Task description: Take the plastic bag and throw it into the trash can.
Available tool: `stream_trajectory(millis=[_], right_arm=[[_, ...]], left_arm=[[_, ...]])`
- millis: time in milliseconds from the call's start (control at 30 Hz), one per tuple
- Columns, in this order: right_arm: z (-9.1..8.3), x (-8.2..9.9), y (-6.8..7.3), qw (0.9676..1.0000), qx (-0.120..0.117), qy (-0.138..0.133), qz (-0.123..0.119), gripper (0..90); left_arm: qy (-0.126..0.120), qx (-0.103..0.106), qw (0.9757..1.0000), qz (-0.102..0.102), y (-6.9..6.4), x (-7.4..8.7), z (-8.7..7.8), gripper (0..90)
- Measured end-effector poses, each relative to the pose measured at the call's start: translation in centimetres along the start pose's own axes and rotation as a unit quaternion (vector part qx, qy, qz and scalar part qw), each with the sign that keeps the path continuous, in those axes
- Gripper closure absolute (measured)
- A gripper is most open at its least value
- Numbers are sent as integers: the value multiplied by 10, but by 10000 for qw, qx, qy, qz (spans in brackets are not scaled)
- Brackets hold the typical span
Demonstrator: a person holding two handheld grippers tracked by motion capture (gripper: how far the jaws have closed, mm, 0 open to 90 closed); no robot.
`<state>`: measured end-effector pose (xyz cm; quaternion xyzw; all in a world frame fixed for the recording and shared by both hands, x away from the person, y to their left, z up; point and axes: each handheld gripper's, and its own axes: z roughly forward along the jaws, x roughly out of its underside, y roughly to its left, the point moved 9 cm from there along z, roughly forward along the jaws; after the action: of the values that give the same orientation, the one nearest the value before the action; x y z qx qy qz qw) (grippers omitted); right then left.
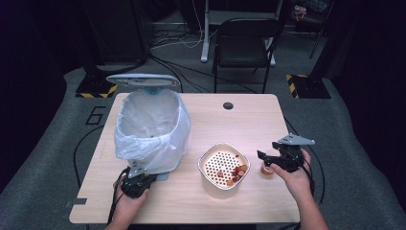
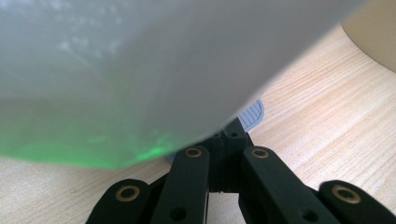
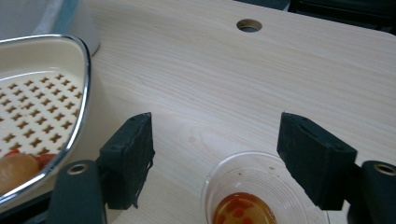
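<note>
A small clear plastic cup (image 3: 261, 193) stands upright on the wooden table (image 1: 249, 120), low between the spread jaws of the right gripper (image 3: 215, 163). The black pads stand off on either side of the cup's rim and do not press it, so the gripper is released. The cup holds a shallow orange-red remnant at its bottom. In the high view the cup (image 1: 266, 169) sits just in front of the right gripper (image 1: 266, 159), touching the table.

Just to the left of that gripper is a cream bowl (image 1: 207, 158) with a metal rim and a perforated insert. A few red and yellowish food pieces (image 1: 235, 173) lie on the insert, on the side nearest the gripper.

Farther left, the left gripper (image 1: 137, 181) rests at the foot of a white bin (image 1: 165, 143) lined with a translucent bag, its lid (image 1: 142, 79) raised behind. Its jaws are clenched together against the bin's base, with a grey ribbed pedal (image 2: 252, 113) just beyond them. What lies inside the bin cannot be made out.
</note>
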<state>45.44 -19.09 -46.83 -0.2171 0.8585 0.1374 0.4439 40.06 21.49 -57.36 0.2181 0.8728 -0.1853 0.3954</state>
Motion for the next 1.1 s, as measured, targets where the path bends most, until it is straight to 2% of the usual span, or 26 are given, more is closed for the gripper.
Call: stream_trajectory(millis=[300,533,800,1100], right_arm=[[0,12,-14,9993,360,18,93,144],[2,23,-19,9988,438,90,193,102],[9,38,-22,9982,469,256,258,104],[20,56,-25,9974,486,445,282,150]], left_arm=[[5,9,10000,-16,0,0,0,900],[7,14,10000,-21,0,0,0,900],[9,5,10000,-29,0,0,0,900],[4,14,10000,-26,0,0,0,900]])
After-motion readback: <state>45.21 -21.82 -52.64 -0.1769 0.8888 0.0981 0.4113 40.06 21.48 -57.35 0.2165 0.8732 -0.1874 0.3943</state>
